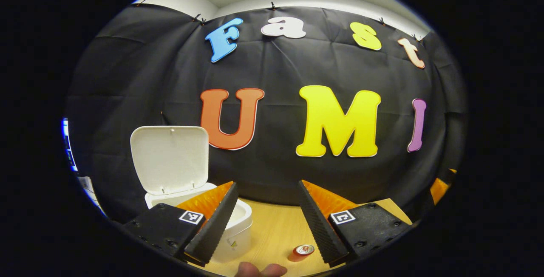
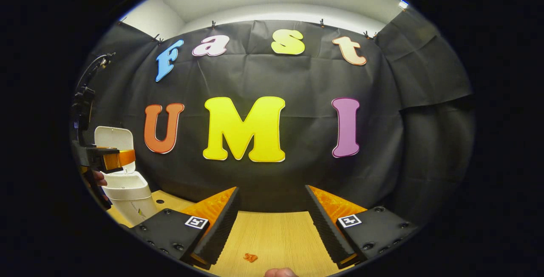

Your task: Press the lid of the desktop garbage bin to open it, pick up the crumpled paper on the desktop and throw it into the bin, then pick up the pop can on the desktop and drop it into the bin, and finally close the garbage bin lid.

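The white desktop bin [image 1: 238,226] stands on the wooden table at the left with its lid [image 1: 170,158] tipped up and open. A red pop can [image 1: 302,251] stands low on the table, just inside my left gripper's right finger. My left gripper [image 1: 267,185] is open and holds nothing. In the right gripper view the bin [image 2: 127,194] sits at the far left, and the left gripper [image 2: 112,159] hovers over its opening. A small orange crumpled paper [image 2: 250,257] lies on the table below my right gripper [image 2: 272,190], which is open and holds nothing.
The wooden table [image 2: 276,230] runs back to the black cloth wall. A small round hole [image 2: 160,201] is in the tabletop beside the bin. A dark stand with a cable [image 2: 83,103] rises at the far left. A person's fingertips [image 1: 259,269] show at the bottom edge.
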Tool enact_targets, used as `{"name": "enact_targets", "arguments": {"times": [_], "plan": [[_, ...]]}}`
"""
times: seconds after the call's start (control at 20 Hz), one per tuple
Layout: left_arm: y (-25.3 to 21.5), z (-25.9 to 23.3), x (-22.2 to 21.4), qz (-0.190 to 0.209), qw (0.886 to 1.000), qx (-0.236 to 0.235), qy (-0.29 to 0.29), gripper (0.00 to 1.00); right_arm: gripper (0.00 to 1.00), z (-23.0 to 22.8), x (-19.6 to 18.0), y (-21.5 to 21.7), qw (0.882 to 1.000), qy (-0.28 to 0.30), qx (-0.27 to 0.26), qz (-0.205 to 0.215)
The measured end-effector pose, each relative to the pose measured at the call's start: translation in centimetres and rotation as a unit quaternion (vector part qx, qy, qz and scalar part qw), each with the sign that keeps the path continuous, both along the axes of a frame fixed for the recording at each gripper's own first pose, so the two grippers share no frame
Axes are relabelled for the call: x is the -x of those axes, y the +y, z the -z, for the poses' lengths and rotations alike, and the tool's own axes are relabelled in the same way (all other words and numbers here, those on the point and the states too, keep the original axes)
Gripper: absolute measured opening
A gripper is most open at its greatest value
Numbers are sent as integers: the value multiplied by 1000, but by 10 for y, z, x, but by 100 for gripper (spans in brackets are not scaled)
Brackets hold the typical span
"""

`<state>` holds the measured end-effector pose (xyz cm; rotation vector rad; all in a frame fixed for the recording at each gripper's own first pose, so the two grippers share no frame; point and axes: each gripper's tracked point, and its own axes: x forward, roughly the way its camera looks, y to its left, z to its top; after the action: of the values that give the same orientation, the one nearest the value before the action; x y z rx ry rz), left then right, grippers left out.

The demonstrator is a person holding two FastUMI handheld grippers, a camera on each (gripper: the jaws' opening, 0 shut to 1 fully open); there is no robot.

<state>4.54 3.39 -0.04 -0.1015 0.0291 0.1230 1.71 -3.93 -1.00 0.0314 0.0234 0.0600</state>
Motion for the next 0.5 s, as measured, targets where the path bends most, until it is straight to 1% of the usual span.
{"name": "enact_targets", "arguments": {"times": [0.05,0.1,0.3,0.45,0.5], "plan": [[-7,-2,2,11,1000,3,-5,95,93,2,2,-1,1000,2,-2,1],[-15,-4,5,26,1000,6,-9,96,94,2,3,-2,1000,5,-2,2],[-41,0,20,67,998,11,-9,96,94,-1,10,-6,1000,1,1,0],[-48,11,28,77,997,8,-2,96,93,6,14,-7,1000,9,8,-6],[-51,17,32,79,997,9,3,96,94,10,16,-7,1000,17,8,-9]]}}
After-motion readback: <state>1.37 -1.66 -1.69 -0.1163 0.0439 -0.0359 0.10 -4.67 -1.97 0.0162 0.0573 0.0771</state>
